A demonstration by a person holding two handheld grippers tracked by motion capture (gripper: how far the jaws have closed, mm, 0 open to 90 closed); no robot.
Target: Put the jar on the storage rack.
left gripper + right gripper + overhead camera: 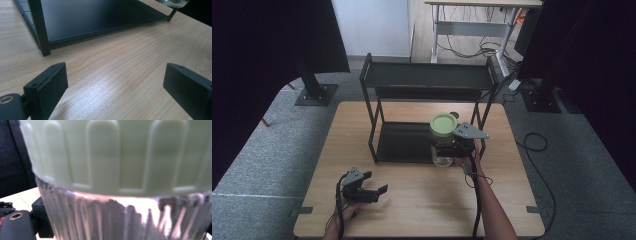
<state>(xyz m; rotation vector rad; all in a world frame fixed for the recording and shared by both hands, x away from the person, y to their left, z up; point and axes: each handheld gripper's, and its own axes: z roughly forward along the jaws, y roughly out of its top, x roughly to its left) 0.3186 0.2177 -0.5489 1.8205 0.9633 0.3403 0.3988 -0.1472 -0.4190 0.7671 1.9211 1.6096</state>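
Note:
A glass jar [443,159] with a pale green ribbed lid [443,124] stands upright at the front right corner of the black rack's lower shelf [404,142]. My right gripper [453,148] is shut on the jar's glass body from the near side. In the right gripper view the lid [120,152] and glass [117,220] are very close, with one black finger [41,220] beside the glass. I cannot tell whether the jar rests on the shelf. My left gripper [377,192] lies low over the table's front left, open and holding nothing [115,82].
The two-tier black rack [427,75] stands at the back middle of the wooden table [422,200]; its front left post [40,27] is near the left gripper. Stands, cables and a desk are on the grey floor beyond.

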